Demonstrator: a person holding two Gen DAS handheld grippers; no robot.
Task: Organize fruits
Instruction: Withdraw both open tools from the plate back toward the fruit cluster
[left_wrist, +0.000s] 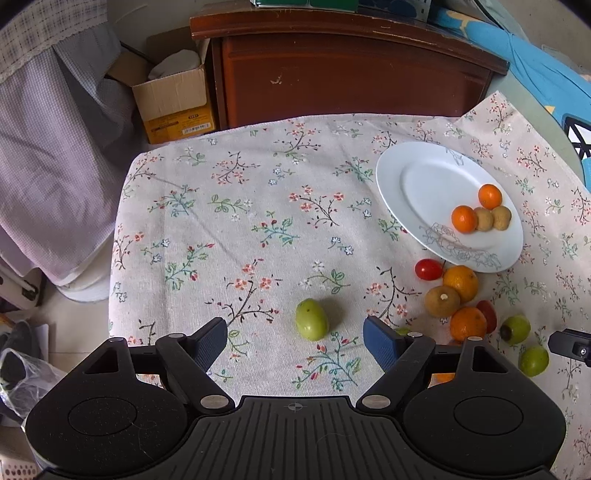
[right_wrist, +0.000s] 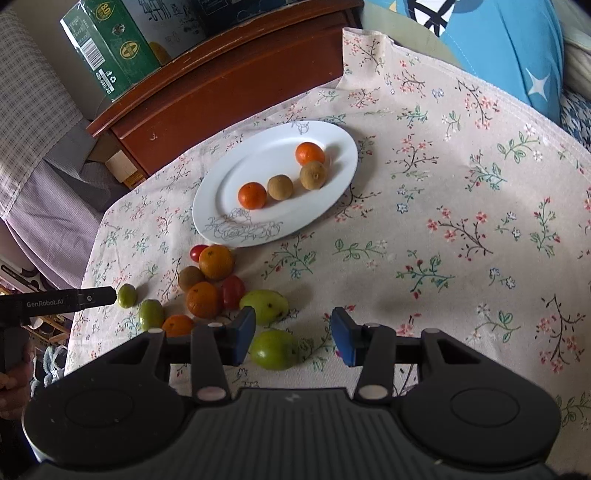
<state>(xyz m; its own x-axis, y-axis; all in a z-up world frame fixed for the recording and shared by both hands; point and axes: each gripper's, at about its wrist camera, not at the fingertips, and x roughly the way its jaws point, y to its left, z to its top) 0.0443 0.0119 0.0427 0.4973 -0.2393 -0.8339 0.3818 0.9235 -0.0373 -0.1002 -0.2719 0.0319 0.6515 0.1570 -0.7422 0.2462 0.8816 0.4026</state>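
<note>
A white plate (left_wrist: 417, 177) (right_wrist: 258, 162) holds two small oranges and two brown fruits. Beside it on the floral cloth lies a heap of oranges (right_wrist: 216, 262), cherry tomatoes (right_wrist: 232, 291), a brown fruit and green fruits. My left gripper (left_wrist: 295, 341) is open, and a lone green fruit (left_wrist: 312, 319) (right_wrist: 126, 295) lies on the cloth just ahead of its fingertips, untouched. My right gripper (right_wrist: 293, 339) is open around another green fruit (right_wrist: 273, 349), which rests on the cloth close to the left pad and apart from the right one. A third green fruit (right_wrist: 264, 304) lies just beyond.
A dark wooden cabinet (left_wrist: 332, 74) stands behind the table, with a cardboard box (left_wrist: 173, 96) on the floor to its left. A green carton (right_wrist: 110, 48) sits on the cabinet. Blue fabric (left_wrist: 535, 66) lies at the back right. The table edge drops off at the left.
</note>
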